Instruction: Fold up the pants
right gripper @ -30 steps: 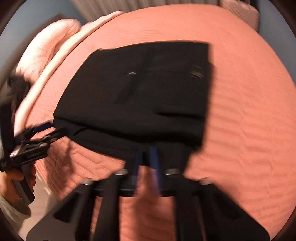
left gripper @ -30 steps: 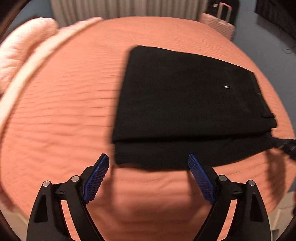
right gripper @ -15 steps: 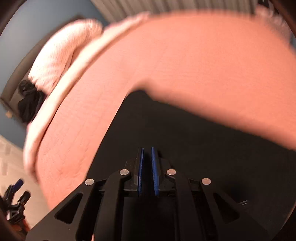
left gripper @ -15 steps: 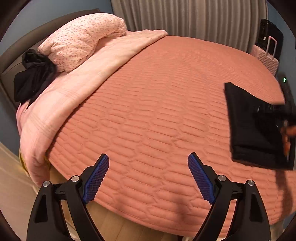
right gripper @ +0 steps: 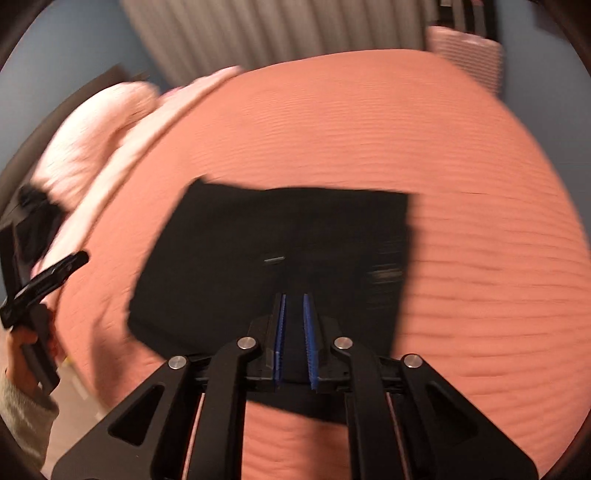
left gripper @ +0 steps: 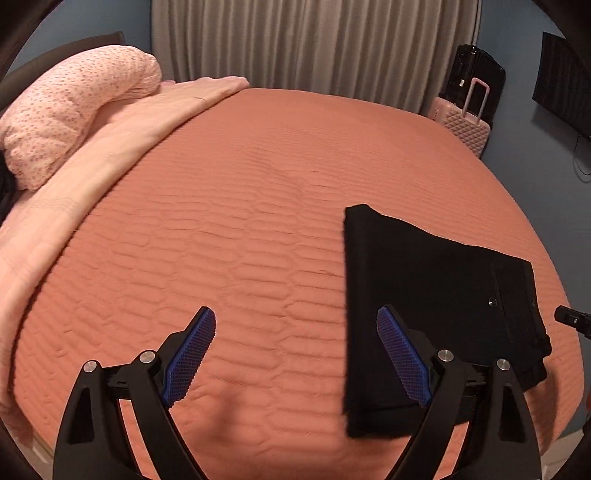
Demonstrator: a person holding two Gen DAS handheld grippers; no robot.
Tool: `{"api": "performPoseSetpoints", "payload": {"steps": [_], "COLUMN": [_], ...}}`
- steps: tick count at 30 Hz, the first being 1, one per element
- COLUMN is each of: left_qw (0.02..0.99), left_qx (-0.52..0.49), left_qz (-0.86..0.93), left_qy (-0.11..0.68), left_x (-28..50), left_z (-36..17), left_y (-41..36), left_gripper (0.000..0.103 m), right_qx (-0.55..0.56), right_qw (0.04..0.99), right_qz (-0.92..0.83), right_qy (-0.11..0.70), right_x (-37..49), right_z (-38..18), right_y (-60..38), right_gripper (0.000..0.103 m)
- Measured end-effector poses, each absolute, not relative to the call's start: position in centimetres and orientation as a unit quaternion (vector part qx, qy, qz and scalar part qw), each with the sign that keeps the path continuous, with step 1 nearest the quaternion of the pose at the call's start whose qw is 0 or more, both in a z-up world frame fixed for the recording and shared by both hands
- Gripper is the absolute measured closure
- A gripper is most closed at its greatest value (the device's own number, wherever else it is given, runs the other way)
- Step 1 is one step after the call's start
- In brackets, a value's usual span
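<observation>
Pants [left gripper: 436, 295] near bedspread [left gripper: 258, 221] edge

Orange quilted bed [left gripper: 258, 206], beige curtains [left gripper: 314, 44], blue walls [left gripper: 524, 122]

**A:** Where does the left wrist view look from?

**B:** From behind the left gripper [left gripper: 295, 356], above the near edge of the bed [left gripper: 258, 229]. It faces across the orange quilt toward the curtain [left gripper: 314, 44], with the pillow [left gripper: 70, 114] far left and the pink suitcase [left gripper: 461, 125] far right. The folded black pants [left gripper: 436, 295] sit low on its right side.

**A:** And the right wrist view?

**B:** Closer in and blurred, behind the right gripper [right gripper: 294, 325], looking straight over the pants [right gripper: 280, 251], which fill its middle.

**A:** What do they share?

**B:** Pants, quilt, pillow [right gripper: 96, 136], curtain [right gripper: 280, 29], suitcase [right gripper: 469, 55]. The right view also catches the left gripper [right gripper: 48, 273] at its left edge.
</observation>
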State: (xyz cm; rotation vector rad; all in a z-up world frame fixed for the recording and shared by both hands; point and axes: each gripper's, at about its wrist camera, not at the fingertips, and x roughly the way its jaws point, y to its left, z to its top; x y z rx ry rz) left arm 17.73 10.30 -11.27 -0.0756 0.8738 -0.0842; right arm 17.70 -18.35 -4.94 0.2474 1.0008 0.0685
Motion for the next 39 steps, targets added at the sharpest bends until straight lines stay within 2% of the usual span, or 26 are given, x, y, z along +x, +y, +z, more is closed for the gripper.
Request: {"api": "performPoseSetpoints", "payload": {"steps": [1,2,3,4,9,19,26,29,33,39], "left_qw": [0.894,0.889,0.884,0.877,0.86,0.852,0.829,0.828,0.838,0.852], "left_qx": [-0.047,-0.057,-0.073,-0.076,-0.064,-0.03,-0.123,-0.111,-0.035,0.022], "left_qz": [-0.053,-0.058,-0.069,-0.075,-0.042,-0.034,-0.067,-0.092,-0.098,-0.052], "left_qy": [0.443,0.45,0.457,0.469,0.504,0.521,0.541,0.542,0.536,0.52], "left_x": [18.8,19.3,20.0,20.5,21.9,22.5,23.7,23.6,23.1,22.5], "left_z": [-12.2,-12.8,-13.8,-14.5,-17.2,-17.9,-19.0,-19.0,-18.8,-17.7], "left_y": [9.3,8.6,7.7,7.1,7.0,7.2,8.1,7.2,3.4,0.8], "left_gripper": [0.015,0.015,0.015,0.015,0.015,0.01,0.008,0.008,0.008,0.008], "right_qx": [0.116,0.11,0.104,0.102,0.14,0.184,0.214,0.226,0.229,0.179], "right_qw": [0.869,0.871,0.878,0.882,0.862,0.842,0.835,0.836,0.839,0.861], "right_qz": [0.014,-0.003,-0.013,-0.014,0.021,0.052,0.067,0.07,0.067,0.011], "right_qy": [0.481,0.479,0.467,0.46,0.487,0.504,0.503,0.496,0.489,0.475], "right_x": [17.7,17.6,17.5,17.4,18.5,19.7,19.4,19.3,19.0,18.2], "right_z": [-5.0,-4.9,-5.1,-5.1,-8.2,-11.7,-13.0,-13.1,-13.0,-11.4], "right_y": [-19.5,-20.3,-21.1,-20.8,-21.0,-20.7,-20.2,-20.5,-20.5,-19.1], "right_gripper": [0.052,0.037,0.012,0.009,0.01,0.01,0.008,0.007,0.006,0.008]}}
